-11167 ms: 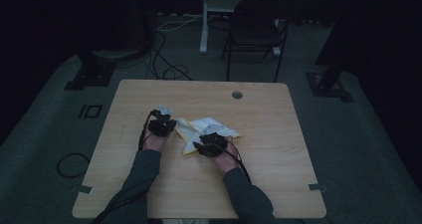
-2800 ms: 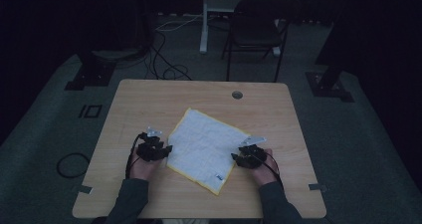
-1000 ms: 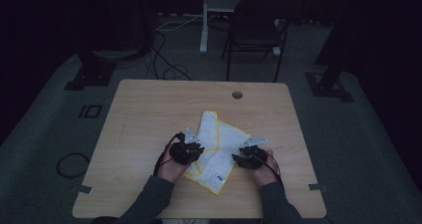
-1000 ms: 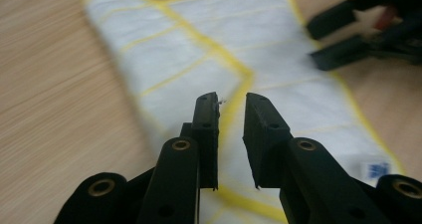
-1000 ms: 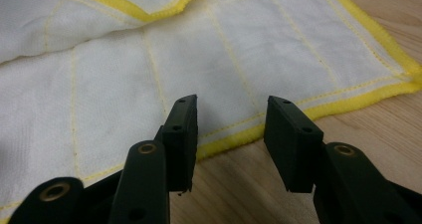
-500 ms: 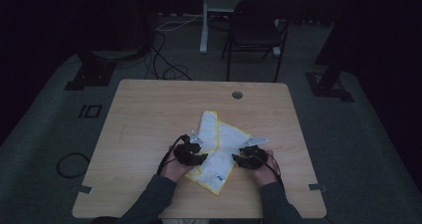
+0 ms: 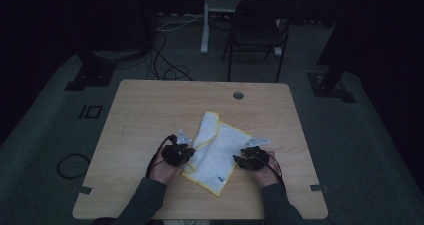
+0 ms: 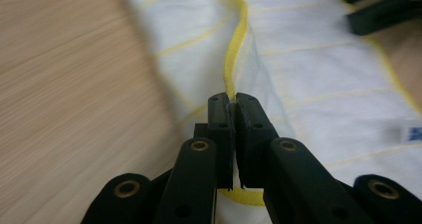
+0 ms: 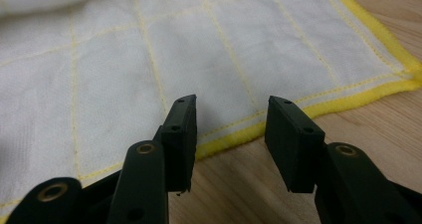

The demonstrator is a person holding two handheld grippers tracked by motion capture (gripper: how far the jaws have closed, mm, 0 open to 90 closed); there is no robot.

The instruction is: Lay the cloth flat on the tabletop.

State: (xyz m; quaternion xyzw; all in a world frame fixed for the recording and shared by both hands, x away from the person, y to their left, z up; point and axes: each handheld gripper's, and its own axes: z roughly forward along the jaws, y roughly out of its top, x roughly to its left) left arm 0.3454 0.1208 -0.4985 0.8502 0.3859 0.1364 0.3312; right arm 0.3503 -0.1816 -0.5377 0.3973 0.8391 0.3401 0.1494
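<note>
The left claw [image 8: 233,107] had just been closing, and its jaws stood pinched on the yellow hem of the white cloth [image 8: 318,74], a raised fold of it caught between the pads. The right claw [image 9: 230,115] stood wide, its jaws apart just over the cloth's near yellow edge, gripping nothing. The cloth lay partly folded over itself on the wooden desk [image 7: 150,105], between the two hands, toward the person's side.
</note>
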